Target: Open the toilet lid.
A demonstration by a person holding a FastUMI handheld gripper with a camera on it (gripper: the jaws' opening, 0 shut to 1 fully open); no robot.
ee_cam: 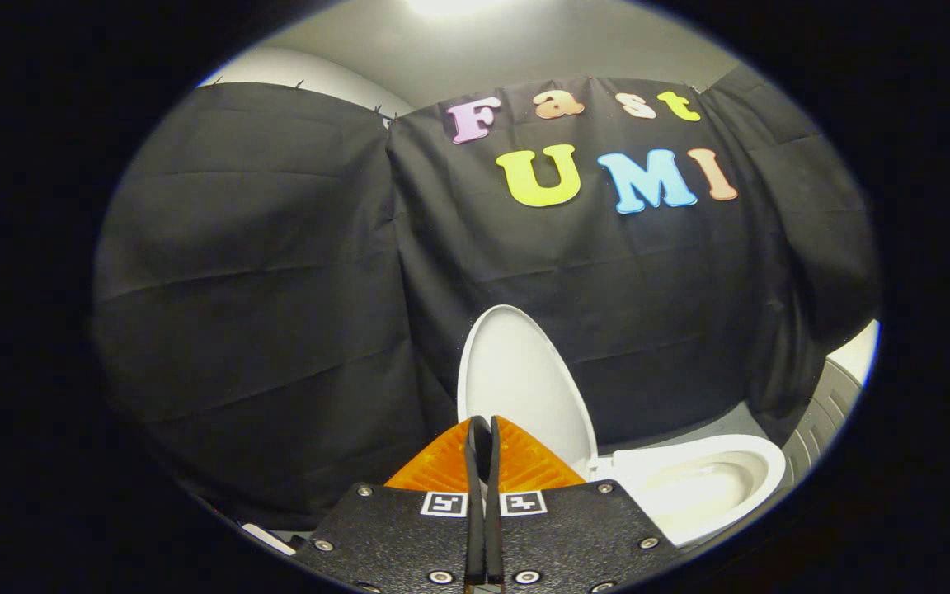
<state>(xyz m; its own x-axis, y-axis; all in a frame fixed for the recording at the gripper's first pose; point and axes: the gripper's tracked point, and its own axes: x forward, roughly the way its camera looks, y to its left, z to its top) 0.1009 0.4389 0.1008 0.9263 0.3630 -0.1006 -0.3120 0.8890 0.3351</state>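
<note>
The white toilet lid (524,388) stands raised upright against the black cloth wall, just beyond my fingers. The white bowl (702,487) lies uncovered to the right of the lid, its inside in plain sight. My gripper (483,429) is shut, its two orange fingers (442,470) pressed together with nothing between them. The fingertips point at the lower part of the lid; I cannot tell whether they touch it.
Black cloth walls hang behind and to the left of the toilet. Grey floor (722,425) shows behind the bowl. A grey ribbed surface (825,417) lies at the far right. A ceiling light glows overhead.
</note>
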